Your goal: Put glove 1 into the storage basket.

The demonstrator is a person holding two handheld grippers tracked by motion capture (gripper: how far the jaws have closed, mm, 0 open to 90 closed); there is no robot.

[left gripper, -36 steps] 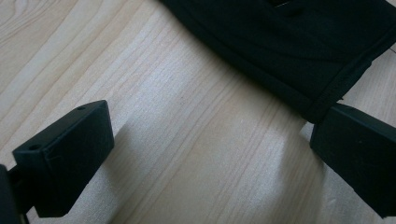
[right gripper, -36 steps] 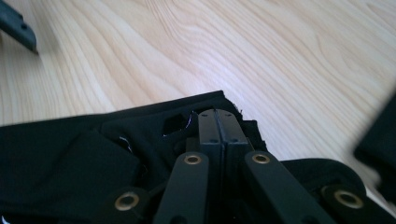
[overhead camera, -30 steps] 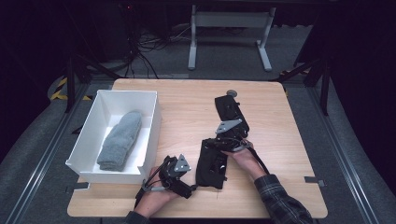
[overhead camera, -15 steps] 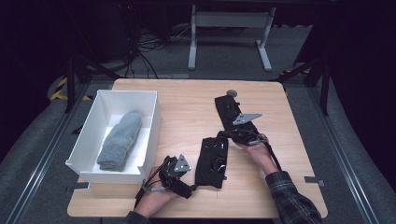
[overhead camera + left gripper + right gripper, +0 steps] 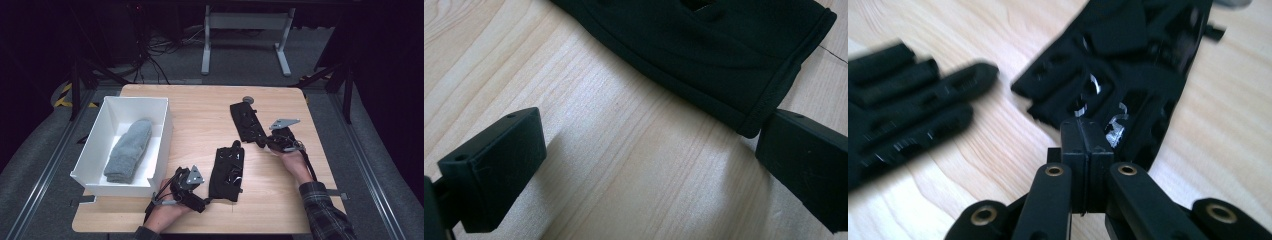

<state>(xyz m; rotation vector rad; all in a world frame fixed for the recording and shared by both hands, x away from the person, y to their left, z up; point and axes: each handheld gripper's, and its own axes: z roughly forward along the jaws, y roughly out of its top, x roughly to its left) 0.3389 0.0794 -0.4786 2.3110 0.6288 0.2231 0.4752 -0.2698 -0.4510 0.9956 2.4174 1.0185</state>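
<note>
No readable text, labels, brand marks or numbers appear anywhere — not on the black gloves (image 5: 227,173), the white box (image 5: 160,132), the grey sock (image 5: 129,150) or the wooden surface (image 5: 200,115).

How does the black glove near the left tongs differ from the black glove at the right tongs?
The near glove lies roughly straight toward the person; the far glove lies slanted, higher up the table. The near glove lies free beside the open left tongs, one jaw by its cuff; the shut right tongs meet the far glove's edge. Both are black and lie flat.
</note>
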